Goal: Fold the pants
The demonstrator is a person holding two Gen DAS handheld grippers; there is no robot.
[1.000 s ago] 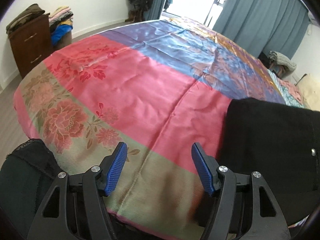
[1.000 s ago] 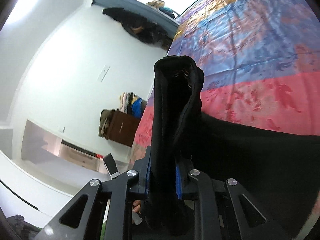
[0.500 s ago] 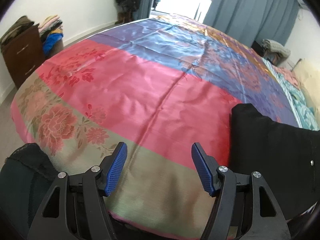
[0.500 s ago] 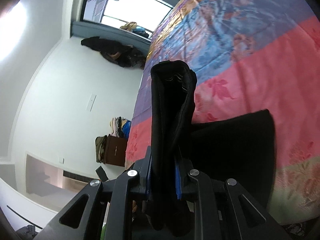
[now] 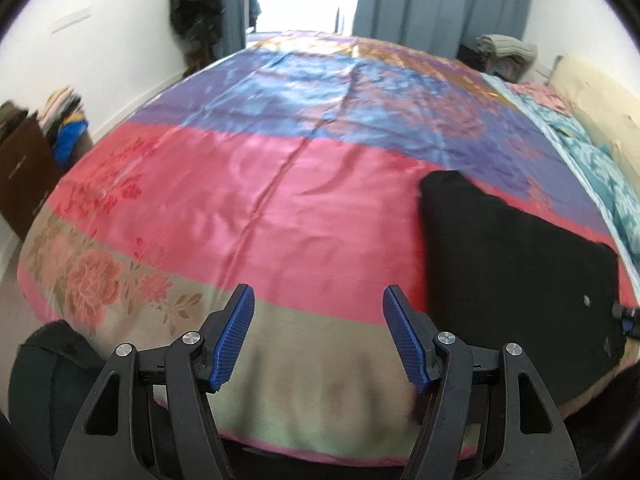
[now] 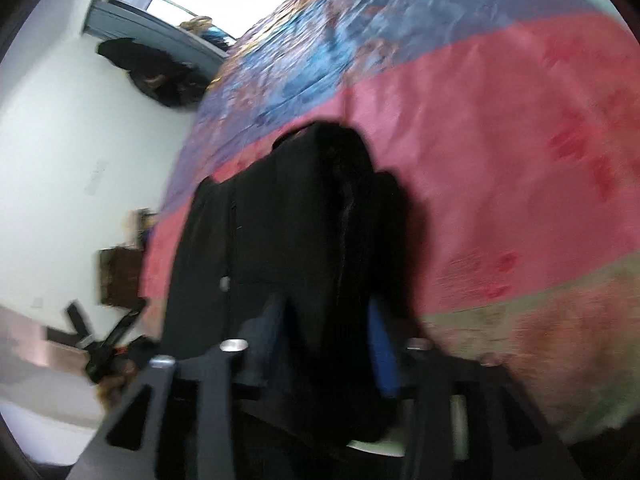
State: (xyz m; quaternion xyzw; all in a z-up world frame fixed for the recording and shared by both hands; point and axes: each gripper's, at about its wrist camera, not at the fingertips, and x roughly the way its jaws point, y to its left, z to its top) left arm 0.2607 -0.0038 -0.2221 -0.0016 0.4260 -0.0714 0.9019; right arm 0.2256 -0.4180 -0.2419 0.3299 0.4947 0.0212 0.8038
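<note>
Now my right gripper (image 6: 324, 344), jaws just opening, straddles the black pants (image 6: 296, 216), while my left gripper (image 5: 318, 336) gapes empty beside them.

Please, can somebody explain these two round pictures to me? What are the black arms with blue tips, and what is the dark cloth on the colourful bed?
No robot: a person holds a two-finger gripper in each hand, each carrying a wide-angle camera. One picture looks past the left gripper, open and empty above the bedspread. The other looks past the right gripper; its jaws have just been opening, with folded black pants between them. The pants lie on the bed.
</note>
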